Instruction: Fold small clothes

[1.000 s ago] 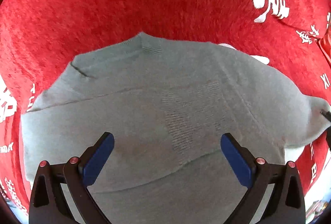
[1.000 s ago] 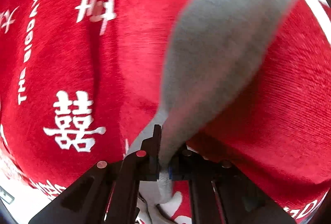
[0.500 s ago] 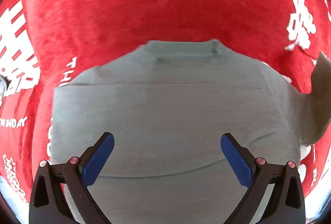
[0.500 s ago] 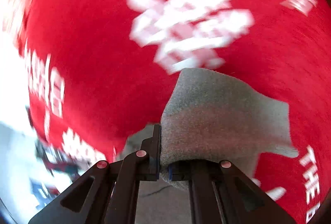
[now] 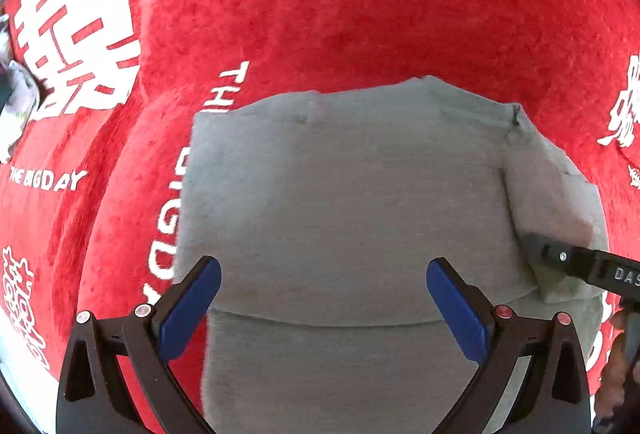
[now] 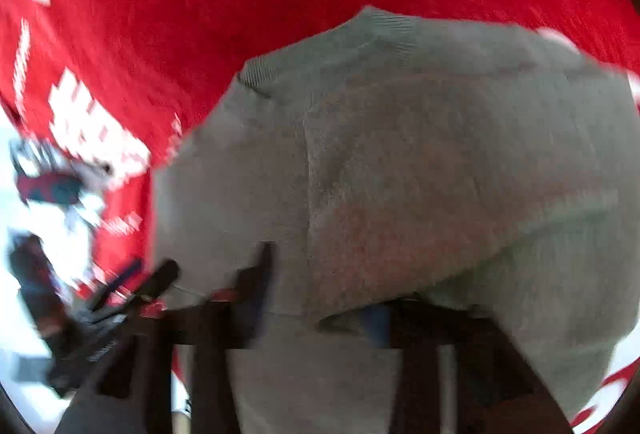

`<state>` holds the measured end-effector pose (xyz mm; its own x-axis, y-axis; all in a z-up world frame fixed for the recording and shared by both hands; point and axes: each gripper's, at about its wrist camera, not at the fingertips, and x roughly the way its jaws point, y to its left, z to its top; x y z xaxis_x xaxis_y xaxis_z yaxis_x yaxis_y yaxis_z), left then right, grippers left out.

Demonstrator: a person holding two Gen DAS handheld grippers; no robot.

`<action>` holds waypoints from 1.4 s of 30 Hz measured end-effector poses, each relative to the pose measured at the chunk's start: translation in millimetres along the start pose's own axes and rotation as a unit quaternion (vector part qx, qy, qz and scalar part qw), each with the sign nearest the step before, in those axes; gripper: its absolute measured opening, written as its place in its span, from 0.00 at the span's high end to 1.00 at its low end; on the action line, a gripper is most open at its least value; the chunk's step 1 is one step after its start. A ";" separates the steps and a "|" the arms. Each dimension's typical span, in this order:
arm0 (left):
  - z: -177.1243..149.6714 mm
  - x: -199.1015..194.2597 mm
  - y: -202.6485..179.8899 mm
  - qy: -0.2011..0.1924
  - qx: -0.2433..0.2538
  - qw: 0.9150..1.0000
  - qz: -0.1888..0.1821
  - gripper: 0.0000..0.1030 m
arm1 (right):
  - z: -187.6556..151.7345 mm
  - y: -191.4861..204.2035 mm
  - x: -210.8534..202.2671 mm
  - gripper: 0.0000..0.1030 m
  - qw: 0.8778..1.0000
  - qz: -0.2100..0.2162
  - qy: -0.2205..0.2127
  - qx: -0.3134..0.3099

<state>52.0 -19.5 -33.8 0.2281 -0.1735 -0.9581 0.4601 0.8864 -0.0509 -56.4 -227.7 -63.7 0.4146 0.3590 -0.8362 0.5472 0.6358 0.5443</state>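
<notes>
Currently we see the grey knit sweater [image 5: 352, 218] lying flat on the red plush cloth [image 5: 360, 1] with white printed characters and "THE BIG DAY" lettering. Our left gripper [image 5: 323, 308] hangs wide and empty above the body. Right gripper [image 6: 320, 298] jaws are opening, the folded-in sleeve [image 5: 548, 201] draped between them, right edge. Blurred clutter [image 6: 52, 189] sits beyond the cloth.

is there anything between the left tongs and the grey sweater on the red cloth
Nothing visible. The left tongs hang open right over the grey sweater, with only its flat knit between the blue pads. The right tongs, jaws opening, sit at the folded-in sleeve off to the side, clear of that path.
</notes>
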 end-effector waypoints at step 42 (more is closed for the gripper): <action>19.8 36.2 9.4 0.060 -0.045 0.988 -0.133 0.95 | -35.3 -109.6 -63.5 0.94 0.974 0.009 -0.081 0.209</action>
<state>81.6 -25.9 -63.3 0.0035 -0.3588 -0.9334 0.4102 0.8518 -0.3259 -168.3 -296.0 -72.6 0.5184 0.2326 -0.8229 0.7732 0.2837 0.5672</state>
